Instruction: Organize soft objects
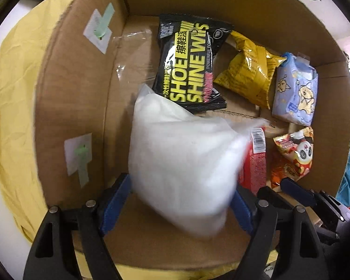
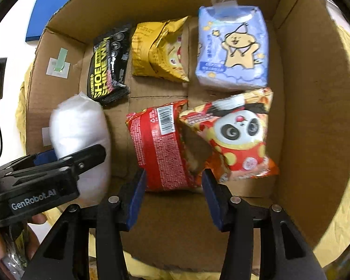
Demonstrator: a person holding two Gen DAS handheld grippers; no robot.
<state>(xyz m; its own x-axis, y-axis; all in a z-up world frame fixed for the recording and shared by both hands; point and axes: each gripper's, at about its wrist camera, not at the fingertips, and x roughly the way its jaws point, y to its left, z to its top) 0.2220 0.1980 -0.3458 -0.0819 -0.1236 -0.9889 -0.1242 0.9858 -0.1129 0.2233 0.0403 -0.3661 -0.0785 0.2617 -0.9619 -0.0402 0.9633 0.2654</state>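
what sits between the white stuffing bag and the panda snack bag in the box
The red snack packet with the barcode lies between the white stuffing bag and the panda snack bag, overlapped by the panda bag's edge. The right wrist view shows it best.

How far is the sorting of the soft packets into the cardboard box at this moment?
Mostly done, it seems. Five packets already lie in the cardboard box: the black wipes pack, yellow bag, blue tissue pack, red packet and panda bag. In hand: the left gripper has the white bag between its fingers, low in the box. The right gripper is open beside the red packet. Left: releasing the white bag.
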